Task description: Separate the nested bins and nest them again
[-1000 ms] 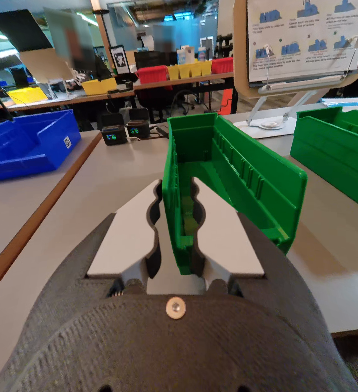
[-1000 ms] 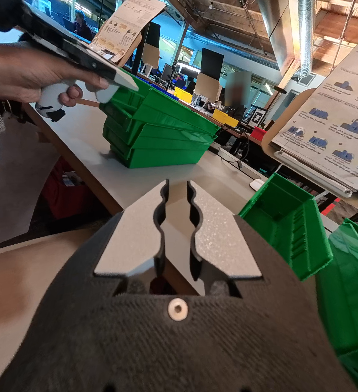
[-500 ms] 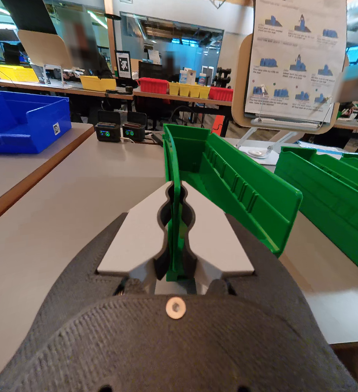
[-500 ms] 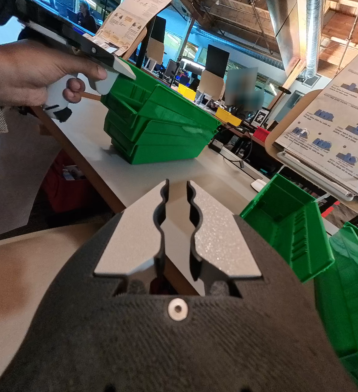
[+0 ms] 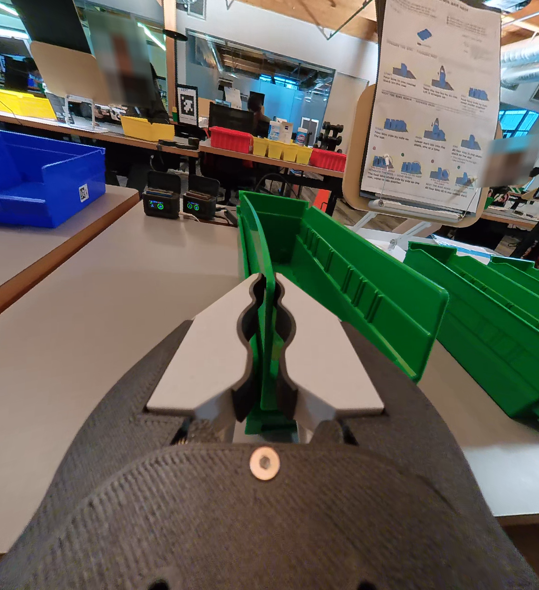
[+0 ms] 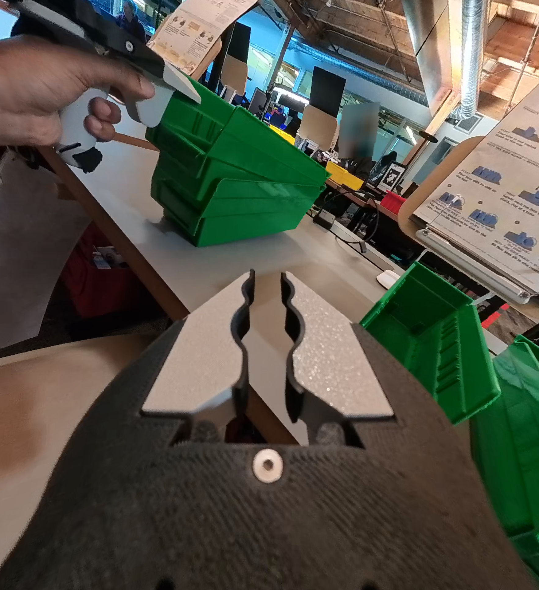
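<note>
- On the grey tabletop (image 5: 140, 303), a stack of long green plastic bins (image 6: 236, 188) stands; three nested layers are visible from the right wrist view.
- Left gripper (image 5: 268, 282): clamped on the near side wall of the top green bin (image 5: 351, 287) of that stack; the wall runs between both grey fingers. The right wrist view shows the top bin tilted, its gripped end raised above the layers beneath.
- Right gripper (image 6: 266, 281): jaws parted, nothing between them, hovering over the table edge well apart from the stack.
- To the right of the stack, apart from it, lie further green bins (image 6: 437, 344); one sits open-side up and at least one more lies beside it. Their exact count cannot be told.
- Judgement: separation appears part-done. Some bins already stand off the stack; the top one is under lift.
- Remaining, by this reading: freeing the lower layers, setting all side by side, then the whole re-nesting.
- Beyond the stack: a blue bin (image 5: 35, 182) on the neighbouring table, and an instruction sheet on a stand (image 5: 427, 105).
</note>
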Demonstrator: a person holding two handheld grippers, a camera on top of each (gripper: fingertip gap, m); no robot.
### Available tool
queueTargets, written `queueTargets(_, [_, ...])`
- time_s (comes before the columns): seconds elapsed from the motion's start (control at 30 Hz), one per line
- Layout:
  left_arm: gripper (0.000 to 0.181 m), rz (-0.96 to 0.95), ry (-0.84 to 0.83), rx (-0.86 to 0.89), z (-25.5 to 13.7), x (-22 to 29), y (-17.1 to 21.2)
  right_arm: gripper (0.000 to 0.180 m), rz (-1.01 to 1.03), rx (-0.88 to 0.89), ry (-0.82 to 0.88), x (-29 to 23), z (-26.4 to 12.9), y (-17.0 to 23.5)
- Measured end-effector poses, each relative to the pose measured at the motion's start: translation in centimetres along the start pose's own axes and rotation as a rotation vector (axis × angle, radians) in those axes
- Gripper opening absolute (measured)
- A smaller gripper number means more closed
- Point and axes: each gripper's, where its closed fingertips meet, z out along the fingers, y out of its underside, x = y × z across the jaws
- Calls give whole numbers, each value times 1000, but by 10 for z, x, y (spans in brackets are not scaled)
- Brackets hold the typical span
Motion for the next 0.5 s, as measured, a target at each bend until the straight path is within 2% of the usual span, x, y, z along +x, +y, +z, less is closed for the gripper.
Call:
queueTargets(0.3, [0,7,12,140,-12,3,-32,15,1,-1,-1,0,0,1])
queueTargets(0.5, [0,-25,-11,223,-5,0,-19,15,-7,1,-3,-2,0,0])
